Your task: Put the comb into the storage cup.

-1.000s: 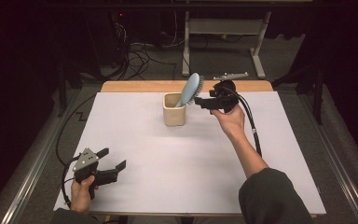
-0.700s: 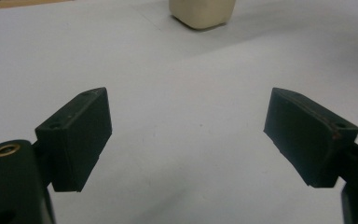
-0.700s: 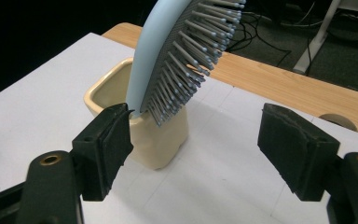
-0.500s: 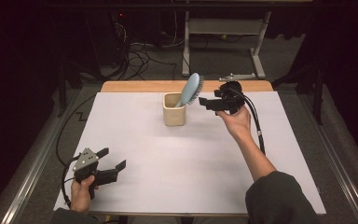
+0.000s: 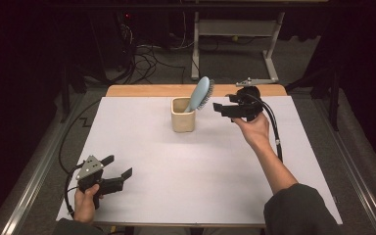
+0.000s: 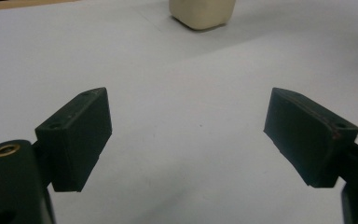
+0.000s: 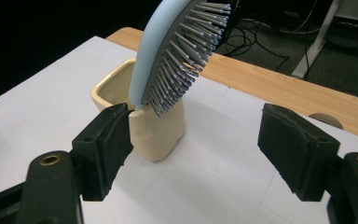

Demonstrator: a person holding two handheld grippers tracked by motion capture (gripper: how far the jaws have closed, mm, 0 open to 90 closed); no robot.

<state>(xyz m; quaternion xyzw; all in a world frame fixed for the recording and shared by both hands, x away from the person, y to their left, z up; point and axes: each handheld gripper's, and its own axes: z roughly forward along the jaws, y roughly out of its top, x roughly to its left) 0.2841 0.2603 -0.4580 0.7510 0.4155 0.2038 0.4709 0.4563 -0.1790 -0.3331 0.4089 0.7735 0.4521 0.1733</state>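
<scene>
Hairbrush (image 5: 201, 93), pale blue, dark bristles: handle down in cream cup (image 5: 182, 115), head leaning up and to the right, upper centre of the high view; upper centre in the right gripper view (image 7: 177, 51). Cup on white table (image 5: 191, 186), near the far wooden edge. Right gripper (image 5: 219, 108), just right of the brush head, upper right of centre: jaws wide apart, holding nothing, clear of brush. Left gripper (image 5: 119, 169), lower left corner, low over the table: jaws spread wide, empty, well apart from cup.
</scene>
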